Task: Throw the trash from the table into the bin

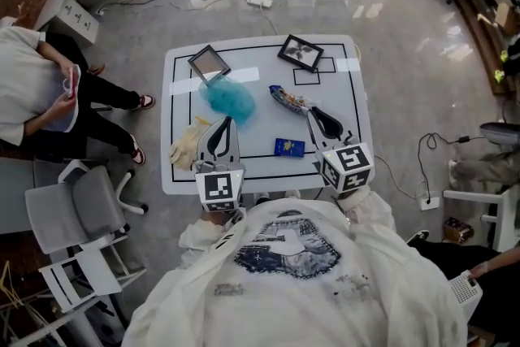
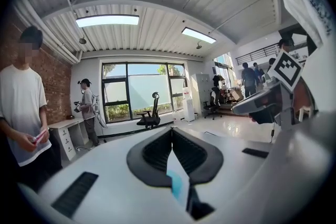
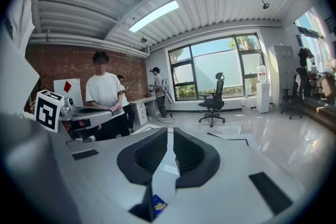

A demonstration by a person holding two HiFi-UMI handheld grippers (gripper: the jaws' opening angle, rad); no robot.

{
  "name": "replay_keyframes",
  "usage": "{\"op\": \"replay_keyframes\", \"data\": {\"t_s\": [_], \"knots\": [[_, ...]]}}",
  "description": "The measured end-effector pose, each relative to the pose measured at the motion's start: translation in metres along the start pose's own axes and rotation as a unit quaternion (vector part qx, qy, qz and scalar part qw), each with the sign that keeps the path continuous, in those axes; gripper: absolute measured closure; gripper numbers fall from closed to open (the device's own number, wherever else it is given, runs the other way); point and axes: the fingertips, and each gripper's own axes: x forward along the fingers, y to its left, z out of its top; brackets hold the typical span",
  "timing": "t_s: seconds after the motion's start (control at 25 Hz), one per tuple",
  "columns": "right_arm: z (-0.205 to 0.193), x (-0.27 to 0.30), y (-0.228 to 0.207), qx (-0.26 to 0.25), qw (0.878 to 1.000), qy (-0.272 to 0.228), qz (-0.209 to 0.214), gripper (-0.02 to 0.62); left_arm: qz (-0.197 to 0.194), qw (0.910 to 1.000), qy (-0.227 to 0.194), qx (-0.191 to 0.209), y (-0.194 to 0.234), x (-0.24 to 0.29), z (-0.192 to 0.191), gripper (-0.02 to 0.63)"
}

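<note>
Across the white tabletop (image 1: 262, 134), the small blue foil packet (image 1: 288, 147) could be shoved away if the left hand-held gripper (image 1: 227, 122) and right hand-held gripper (image 1: 312, 112), both closed on nothing, come down unopened.

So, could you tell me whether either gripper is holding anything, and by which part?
Nothing is held: the left gripper and right gripper are both shut and empty.

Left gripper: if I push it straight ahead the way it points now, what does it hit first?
Most likely the crumpled teal plastic, lying just beyond the closed left gripper; how high the gripper rides above it is unclear.
</note>
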Motion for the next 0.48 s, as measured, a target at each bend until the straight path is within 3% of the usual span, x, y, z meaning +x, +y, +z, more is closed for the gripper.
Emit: {"op": "replay_keyframes", "data": {"t_s": [0.12, 0.2, 0.48], "knots": [[-0.003, 0.008, 0.0, -0.008, 1.0, 0.012, 0.007, 0.565, -0.004, 1.0, 0.0, 0.0, 0.003, 0.005, 0.001, 0.597], [-0.007, 0.014, 0.0, -0.017, 0.999, 0.027, 0.014, 0.472, -0.007, 1.0, 0.001, 0.001, 0.004, 0.008, 0.0, 0.598], [-0.022, 0.033, 0.004, -0.045, 0.996, 0.067, 0.04, 0.295, -0.012, 0.9999, 0.009, -0.002, 0.007, 0.012, -0.006, 0.598]]}}
